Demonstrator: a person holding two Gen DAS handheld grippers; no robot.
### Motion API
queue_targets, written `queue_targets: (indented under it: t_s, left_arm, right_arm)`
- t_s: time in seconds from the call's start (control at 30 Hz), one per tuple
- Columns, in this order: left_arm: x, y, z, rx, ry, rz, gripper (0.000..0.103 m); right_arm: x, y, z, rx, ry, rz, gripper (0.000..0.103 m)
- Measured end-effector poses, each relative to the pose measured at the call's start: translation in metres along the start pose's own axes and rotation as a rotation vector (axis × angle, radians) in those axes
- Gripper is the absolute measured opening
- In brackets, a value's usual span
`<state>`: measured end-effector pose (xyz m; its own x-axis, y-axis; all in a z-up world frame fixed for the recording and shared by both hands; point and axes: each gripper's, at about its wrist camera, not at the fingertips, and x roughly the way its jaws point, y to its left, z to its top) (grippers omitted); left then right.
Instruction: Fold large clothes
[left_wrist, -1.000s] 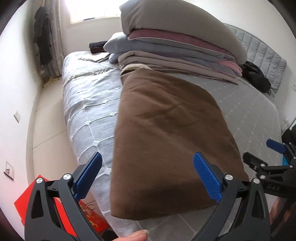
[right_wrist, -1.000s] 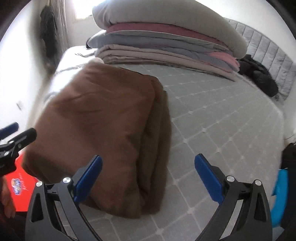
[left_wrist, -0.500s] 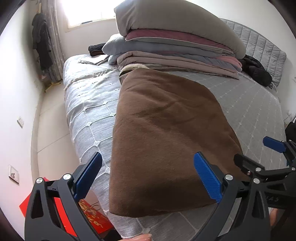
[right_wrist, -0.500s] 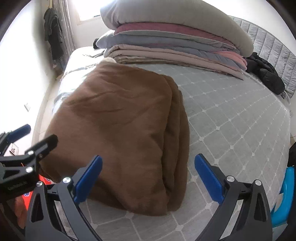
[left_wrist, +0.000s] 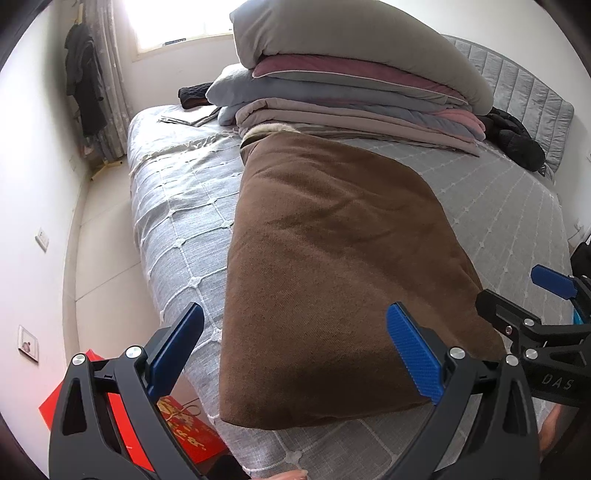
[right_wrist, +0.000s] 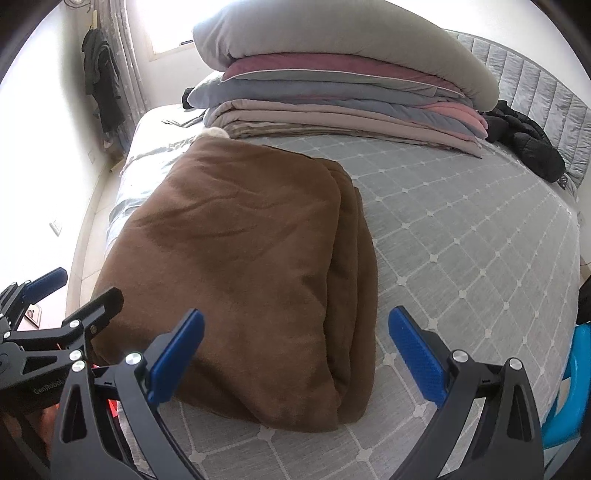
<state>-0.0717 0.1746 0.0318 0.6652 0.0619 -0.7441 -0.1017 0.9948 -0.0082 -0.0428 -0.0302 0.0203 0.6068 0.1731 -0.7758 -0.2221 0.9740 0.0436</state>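
Ahead of the left gripper, the folded brown garment lies flat on the grey quilted bed, its near edge between the spread blue pads. Both jaws stand wide apart and hold nothing. The right gripper is likewise wide open and empty, positioned above the garment's near right corner, where stacked fold layers show. Beyond the garment, a pile of folded bedding rests against it.
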Motion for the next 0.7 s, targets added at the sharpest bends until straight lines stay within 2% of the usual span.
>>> queue_targets:
  t_s: [0.7]
  left_arm:
    - [0.0011,-0.0006,-0.0009,0.001,0.003,0.000,0.095]
  right_arm:
    - [0.0044,-0.0017,-0.0006,0.012,0.000,-0.010,0.096]
